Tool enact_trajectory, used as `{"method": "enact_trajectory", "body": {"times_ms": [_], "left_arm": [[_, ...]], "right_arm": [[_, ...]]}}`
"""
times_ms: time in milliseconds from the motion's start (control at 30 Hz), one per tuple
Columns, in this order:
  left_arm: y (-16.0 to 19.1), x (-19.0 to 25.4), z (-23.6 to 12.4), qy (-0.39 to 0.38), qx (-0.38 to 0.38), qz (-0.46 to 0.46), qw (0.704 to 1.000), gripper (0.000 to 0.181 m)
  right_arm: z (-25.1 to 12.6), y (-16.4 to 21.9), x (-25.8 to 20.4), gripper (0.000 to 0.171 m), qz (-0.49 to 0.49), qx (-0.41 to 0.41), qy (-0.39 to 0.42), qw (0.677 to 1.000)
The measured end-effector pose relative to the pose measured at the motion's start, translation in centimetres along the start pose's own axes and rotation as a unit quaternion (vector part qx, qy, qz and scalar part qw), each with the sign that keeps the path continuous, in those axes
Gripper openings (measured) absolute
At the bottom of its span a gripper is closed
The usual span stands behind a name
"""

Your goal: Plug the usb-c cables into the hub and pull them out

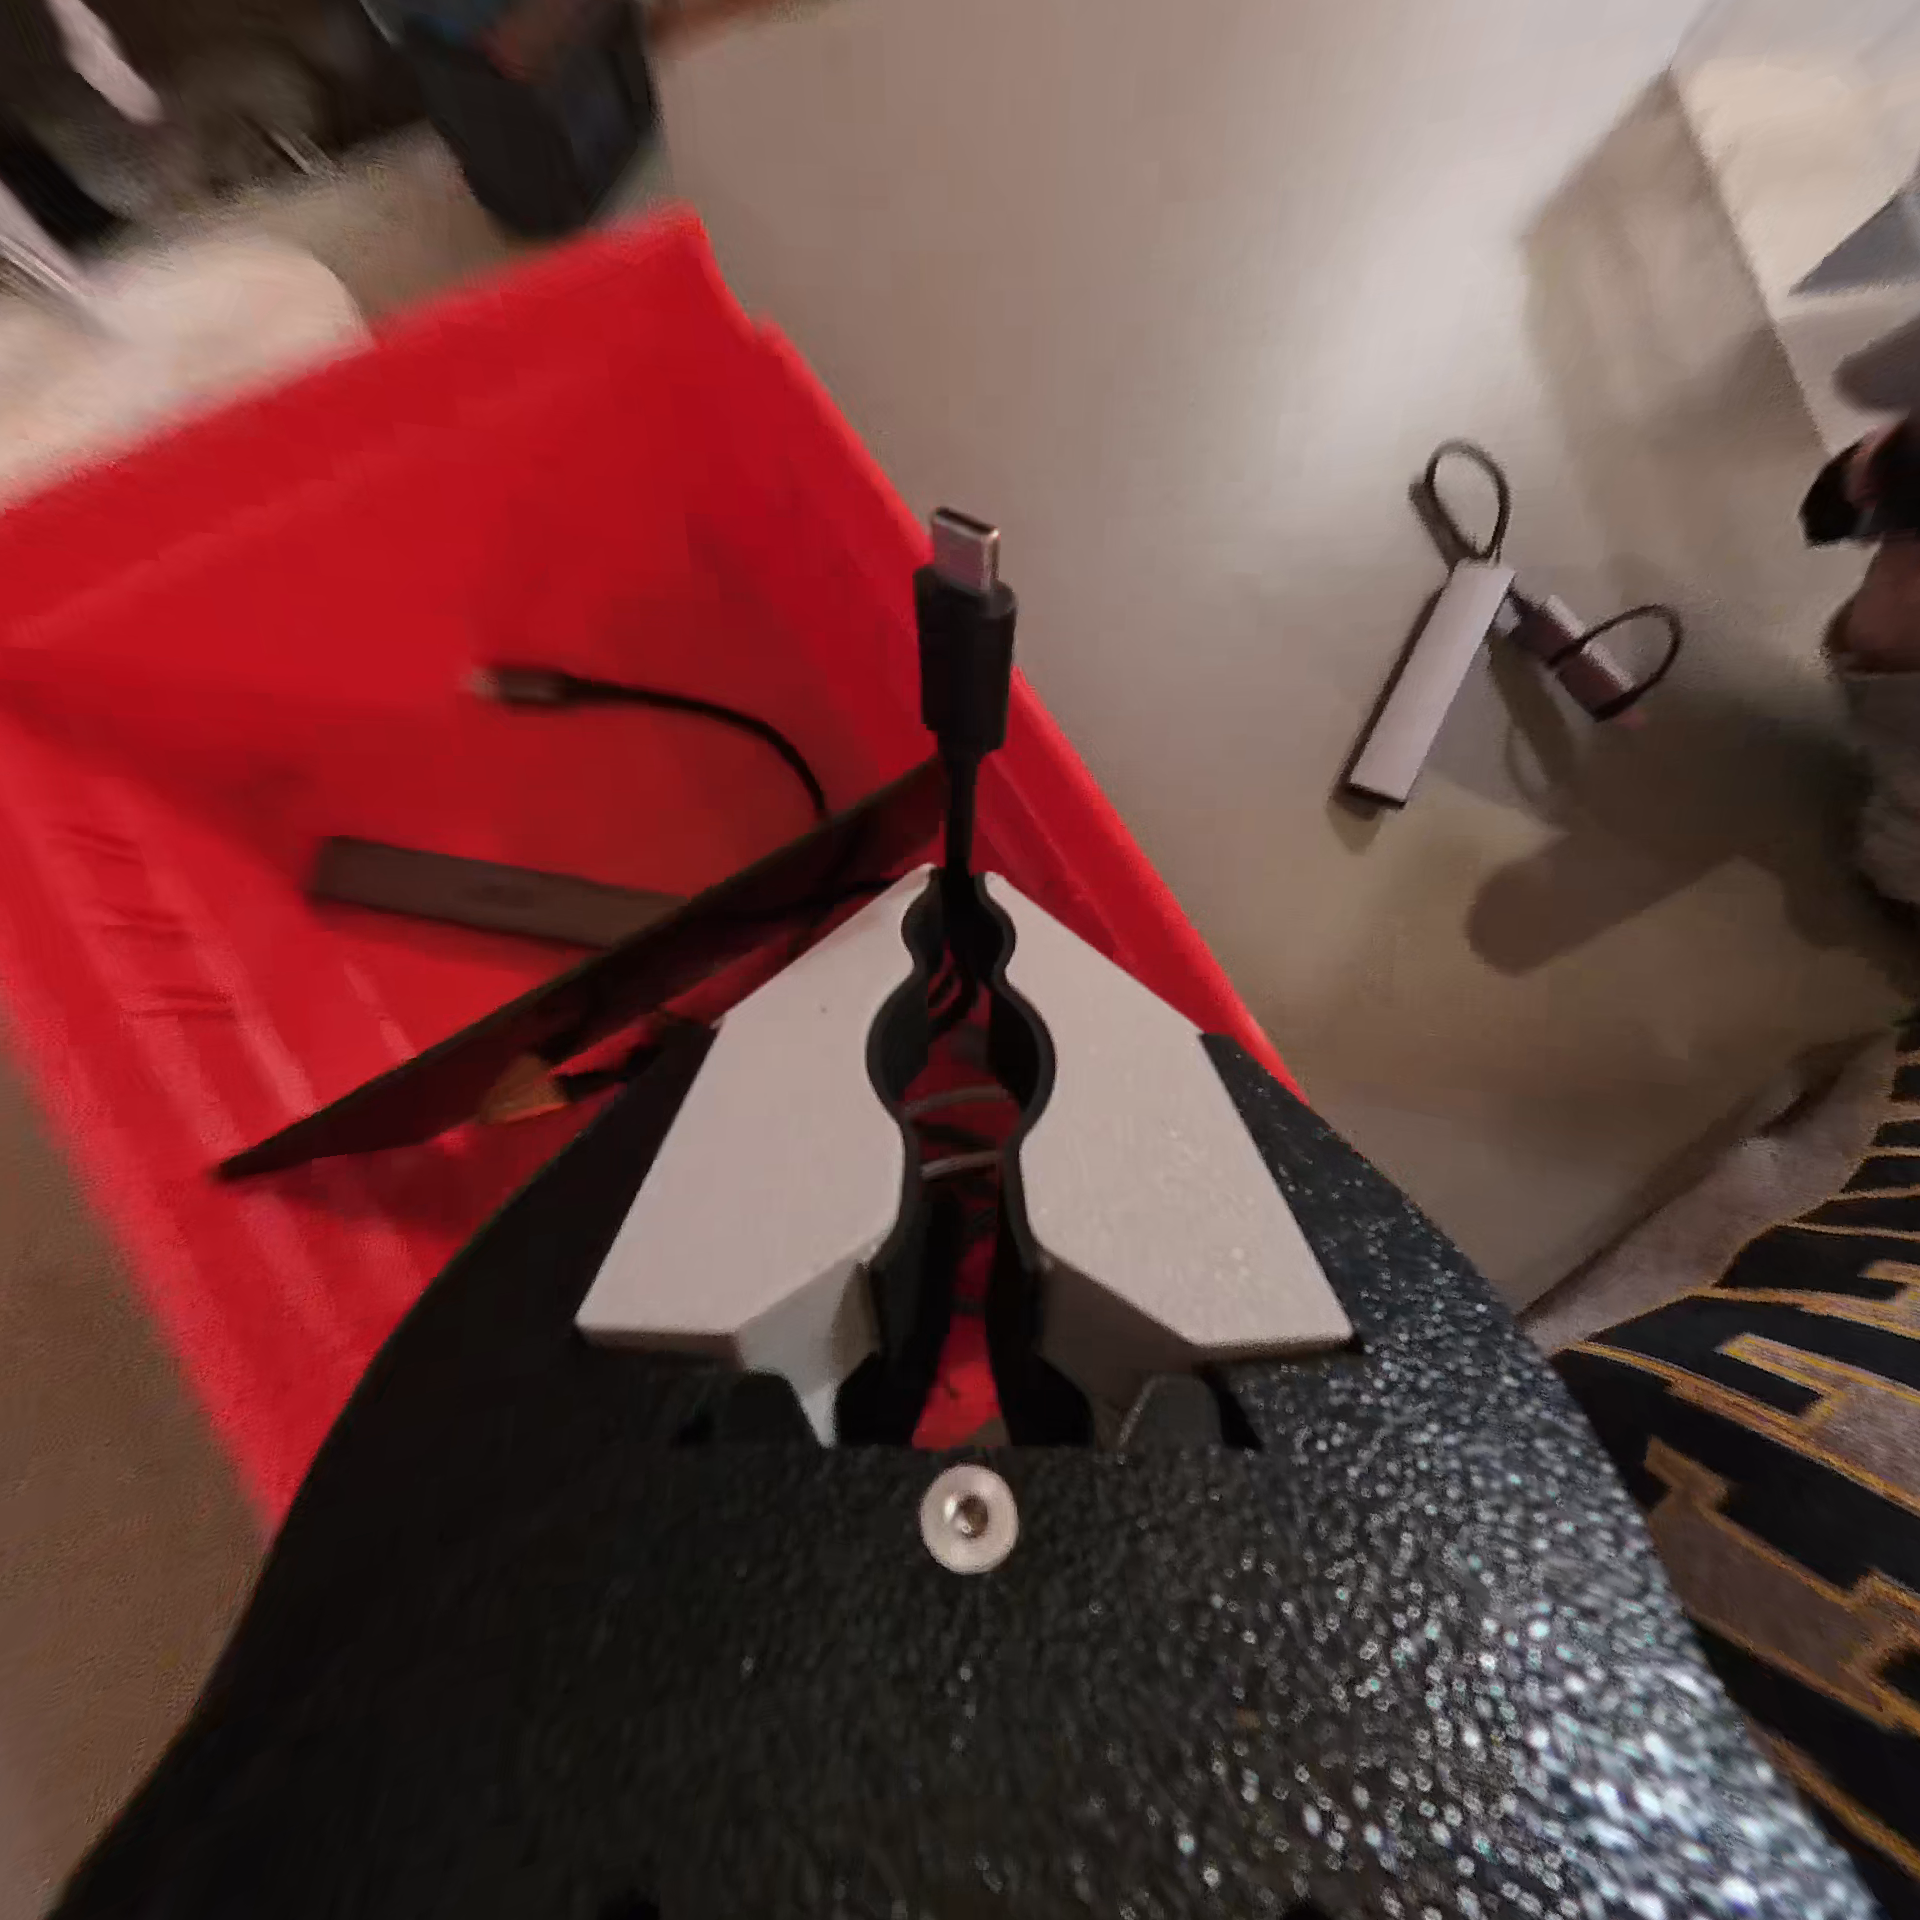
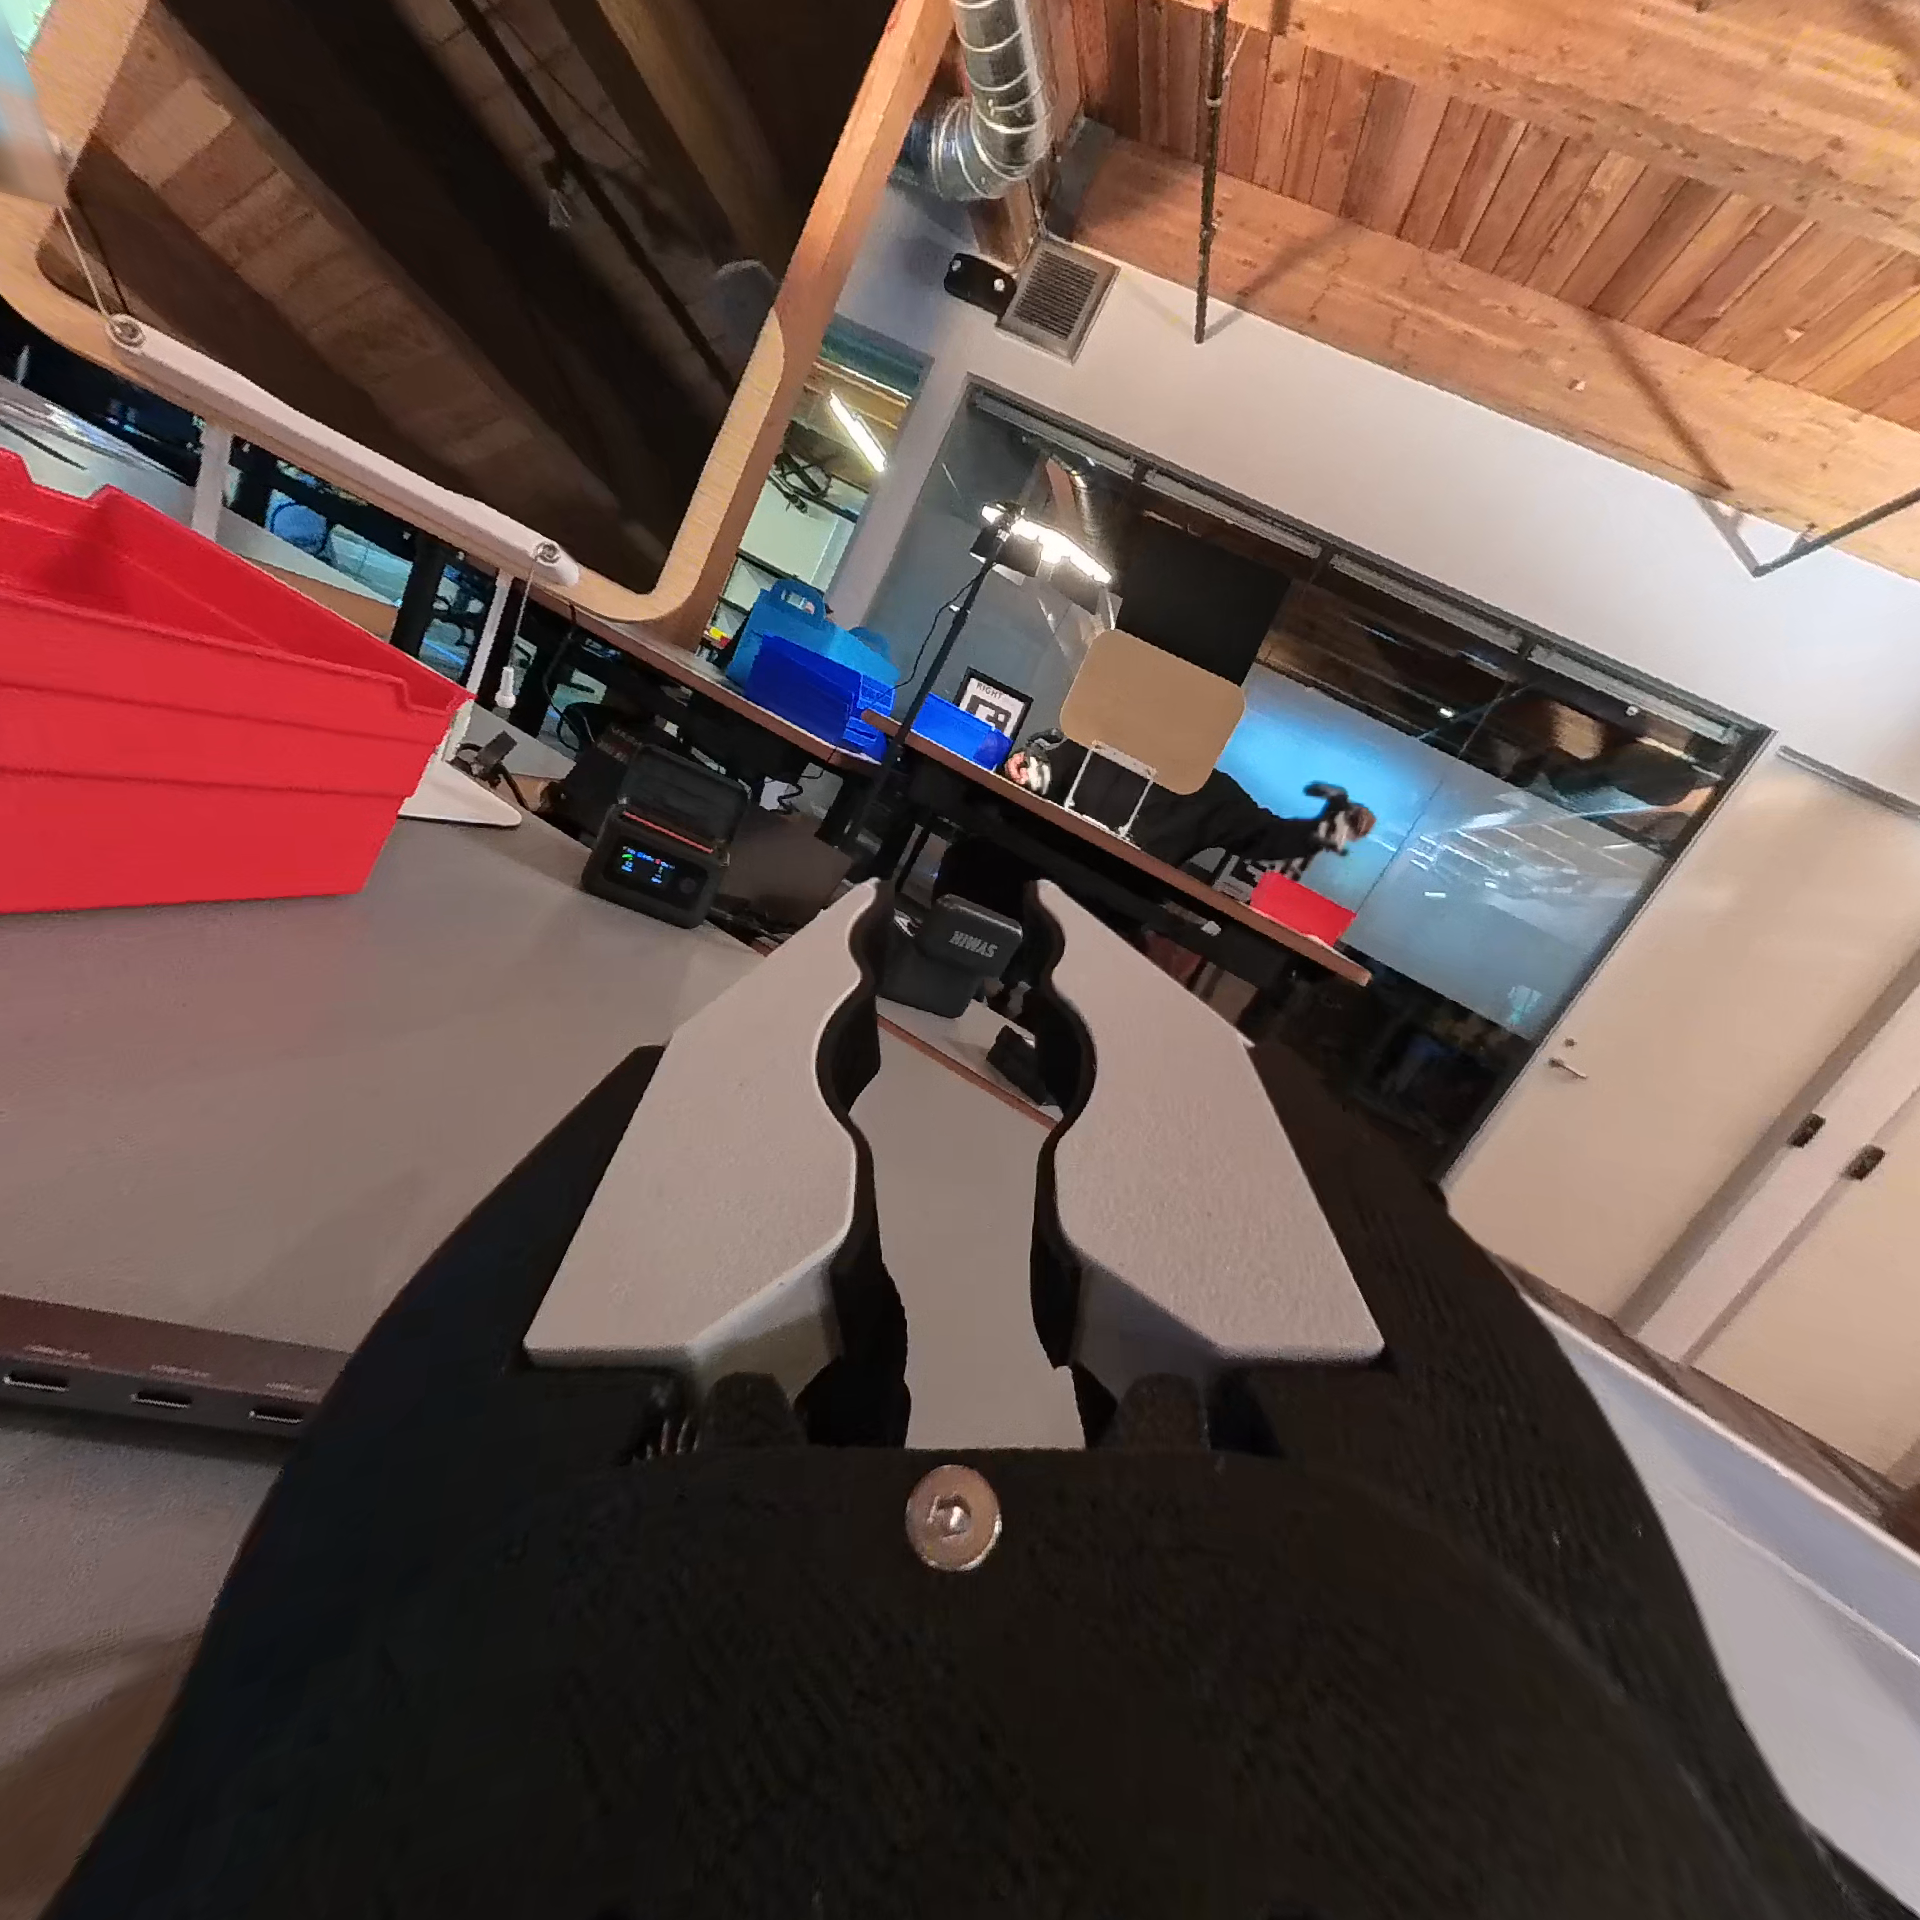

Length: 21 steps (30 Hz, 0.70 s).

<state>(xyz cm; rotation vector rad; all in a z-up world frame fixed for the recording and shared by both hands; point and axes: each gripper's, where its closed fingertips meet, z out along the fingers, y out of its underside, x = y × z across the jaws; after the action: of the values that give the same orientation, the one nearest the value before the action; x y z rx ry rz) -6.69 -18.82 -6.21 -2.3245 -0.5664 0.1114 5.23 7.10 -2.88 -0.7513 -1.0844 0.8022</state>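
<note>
red bin, black cable, grey hub, black-gold patterned rug.

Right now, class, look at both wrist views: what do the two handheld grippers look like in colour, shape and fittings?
The left gripper and right gripper match: a black, grainy textured body, two pale grey wedge-shaped fingers with wavy black inner edges, and one silver hex screw at the centre. No sleeves or markings show.

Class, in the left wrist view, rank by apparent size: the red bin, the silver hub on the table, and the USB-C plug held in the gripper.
1. red bin
2. silver hub
3. USB-C plug, though nearness to the camera enlarges it, so its rank against the hub is unsure.
</note>
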Motion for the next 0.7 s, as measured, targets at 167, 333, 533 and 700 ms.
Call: {"method": "enact_trajectory", "body": {"times_ms": [167,333,533,700], "left_arm": [[-8.2,-0.7,-9.7,-0.075,0.107,0.08,0.988,0.001],[-16.6,1.4,-16.4,-0.106,0.162,0.173,0.966,0.002],[-25.2,9.9,-16.5,0.023,0.221,0.261,0.94,0.001],[-22.3,14.2,-4.6,0.123,0.066,0.268,0.953,0.002]], "right_arm": [[-0.2,-0.6,0.5,0.024,-0.003,0.019,0.009,1.0],[-0.1,-0.4,0.6,0.024,0.02,0.015,0.006,1.0],[-0.7,-1.4,1.9,0.023,0.009,0.044,0.045,0.998],[-1.3,-1.7,3.4,0.023,0.009,0.059,0.077,0.995]]}}
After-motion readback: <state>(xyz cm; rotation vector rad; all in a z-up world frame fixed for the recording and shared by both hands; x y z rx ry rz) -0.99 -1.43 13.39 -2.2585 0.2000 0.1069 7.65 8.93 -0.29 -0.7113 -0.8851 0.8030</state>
